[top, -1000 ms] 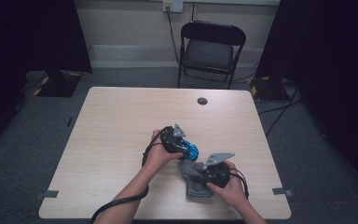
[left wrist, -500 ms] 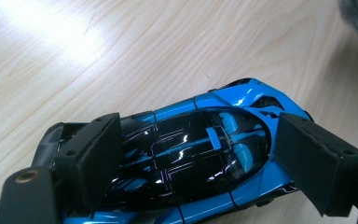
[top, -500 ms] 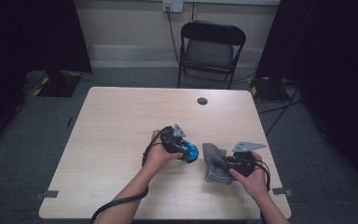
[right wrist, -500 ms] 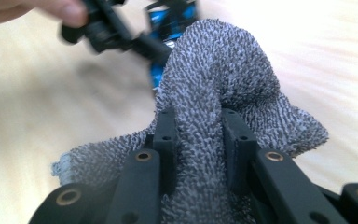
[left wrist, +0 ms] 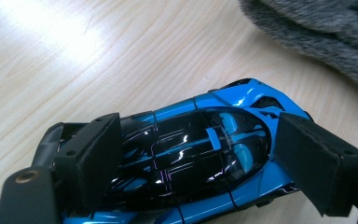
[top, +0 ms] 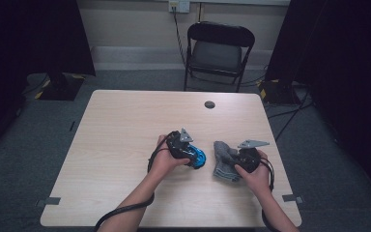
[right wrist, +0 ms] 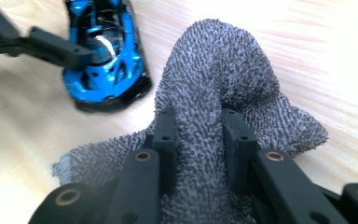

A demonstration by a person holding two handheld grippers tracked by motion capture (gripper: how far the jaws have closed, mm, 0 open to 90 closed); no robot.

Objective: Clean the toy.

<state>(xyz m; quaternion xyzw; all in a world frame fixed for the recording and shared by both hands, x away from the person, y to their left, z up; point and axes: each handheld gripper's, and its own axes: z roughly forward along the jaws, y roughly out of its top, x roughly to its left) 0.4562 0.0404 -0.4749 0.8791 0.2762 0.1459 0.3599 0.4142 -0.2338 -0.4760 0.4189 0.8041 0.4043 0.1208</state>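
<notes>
- Your left gripper [top: 193,155] clamps a glossy blue-and-black toy sports car [top: 196,157] near the middle of the light wood-grain table [top: 125,125]; in the high view your left hand [top: 166,157] wraps the gripper body from the left.
- In the left gripper view the two black foam pads [left wrist: 91,156] press on opposite ends of the toy car [left wrist: 200,154], one at the tail and one at the nose, with the dark canopy between them. The car's underside sits on or just above the tabletop [left wrist: 74,60]; which of the two cannot be told.
- Your right gripper [top: 233,160] is closed on a dark grey terry-cloth rag [top: 223,162], just to the right of the car and apart from it.
- In the right gripper view its black fingers [right wrist: 165,135] pinch a raised fold of the rag [right wrist: 223,70]; the rest of the cloth drapes onto the table [right wrist: 331,56] on both sides of the jaws.
- That same view shows the blue car [right wrist: 105,65] at upper left, beyond the rag, with your left gripper's pad [right wrist: 58,46] against its side.
- A small round dark disc [top: 209,104] lies near the table's far edge, well apart from both grippers.
- A black folding chair [top: 218,53] stands on the grey carpet beyond the table.
</notes>
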